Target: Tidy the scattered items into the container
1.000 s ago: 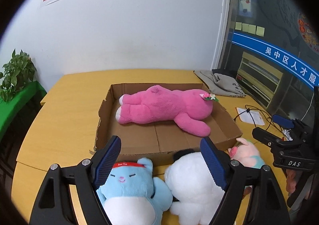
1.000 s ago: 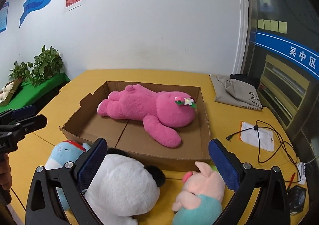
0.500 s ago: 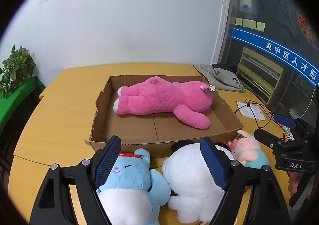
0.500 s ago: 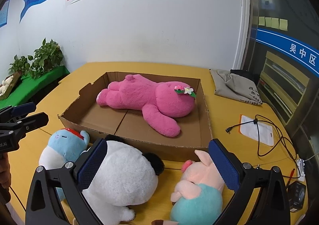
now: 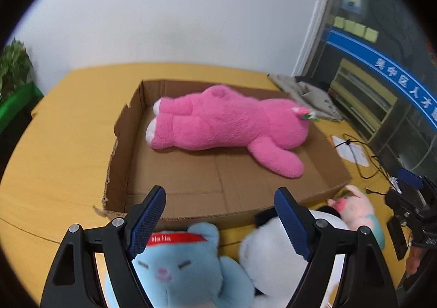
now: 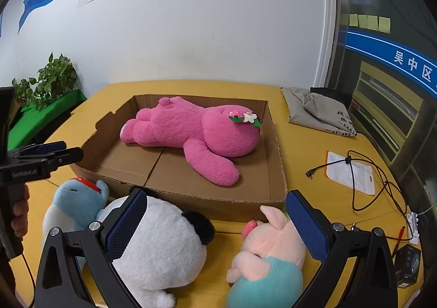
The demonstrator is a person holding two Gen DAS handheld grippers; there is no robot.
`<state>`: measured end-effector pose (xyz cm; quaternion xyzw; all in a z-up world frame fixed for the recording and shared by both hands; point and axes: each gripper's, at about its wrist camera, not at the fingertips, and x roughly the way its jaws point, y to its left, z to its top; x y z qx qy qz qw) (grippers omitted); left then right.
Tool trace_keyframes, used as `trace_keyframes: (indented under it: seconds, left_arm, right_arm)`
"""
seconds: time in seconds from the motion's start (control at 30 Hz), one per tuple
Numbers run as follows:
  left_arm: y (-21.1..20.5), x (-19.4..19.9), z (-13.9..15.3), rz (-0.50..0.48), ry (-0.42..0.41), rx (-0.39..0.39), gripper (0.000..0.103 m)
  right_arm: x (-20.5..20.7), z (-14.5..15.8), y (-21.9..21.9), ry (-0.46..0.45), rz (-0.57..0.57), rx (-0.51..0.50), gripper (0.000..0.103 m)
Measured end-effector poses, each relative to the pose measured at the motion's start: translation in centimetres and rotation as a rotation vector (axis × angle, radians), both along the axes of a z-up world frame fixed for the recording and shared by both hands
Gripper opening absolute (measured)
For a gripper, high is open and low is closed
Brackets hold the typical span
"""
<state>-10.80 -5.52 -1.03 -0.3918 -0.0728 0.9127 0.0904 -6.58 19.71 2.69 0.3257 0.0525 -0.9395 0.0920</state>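
A shallow cardboard box [image 5: 207, 216] [image 6: 218, 200] lies on the yellow table, and a big pink plush bear [image 5: 226, 123] [image 6: 199, 130] sprawls inside it. Three plush toys lie on the table before the box's near wall: a light blue one with a red headband [image 5: 177, 267] [image 6: 76, 201], a white panda [image 5: 273, 253] [image 6: 158, 248] and a pink pig in teal [image 5: 355, 207] [image 6: 270, 248]. My left gripper [image 5: 220, 222] is open just above the blue toy's head, pads apart from it. My right gripper [image 6: 215, 226] is open, hovering over the panda and the pig.
A grey cloth bag [image 6: 319, 111] lies at the table's far right. A white pouch [image 6: 347, 171], a black cable [image 6: 368, 185] and a power strip [image 6: 412, 226] sit right of the box. Potted plants [image 6: 52, 81] stand beyond the left edge.
My left gripper has dropped and moved forward, so the blue toy and the box edge sit closer under it. The right gripper has sunk slightly. No toy has moved.
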Motion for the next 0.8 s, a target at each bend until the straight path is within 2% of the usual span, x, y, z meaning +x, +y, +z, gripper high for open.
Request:
trace_keyframes:
  seconds: [0.1, 0.17, 0.3, 0.47, 0.6, 0.8]
  left_arm:
    - [0.2, -2.6, -2.7, 0.017, -0.129, -0.028, 0.080]
    - [0.4, -3.2, -4.0, -0.002, -0.163, -0.001, 0.080]
    - [1.0, -2.8, -4.6, -0.030, -0.157, -0.030, 0.080]
    - [0.7, -1.9, -4.3, -0.042, -0.157, 0.000, 0.080]
    - [0.8, -1.3, -4.2, -0.048, -0.154, 0.010, 0.080]
    - [1.5, -1.1, -4.0, -0.057, -0.141, -0.026, 0.080]
  right_arm:
    - [-2.6, -1.1, -0.4, -0.045, 0.038, -0.030, 0.103]
    - [-5.1, -2.5, -0.6, -0.091, 0.037, -0.038, 0.103]
    - [-8.7, -5.4, -0.6, -0.169, -0.027, -0.020, 0.103]
    - [-10.0, -7.8, -0.6, -0.239, -0.032, -0.007, 0.103]
    - [-10.0, -8.7, -0.4, -0.255, -0.041, 0.023, 0.103]
    - [-9.5, -8.8, 0.3, -0.260, -0.034, 0.034, 0.103]
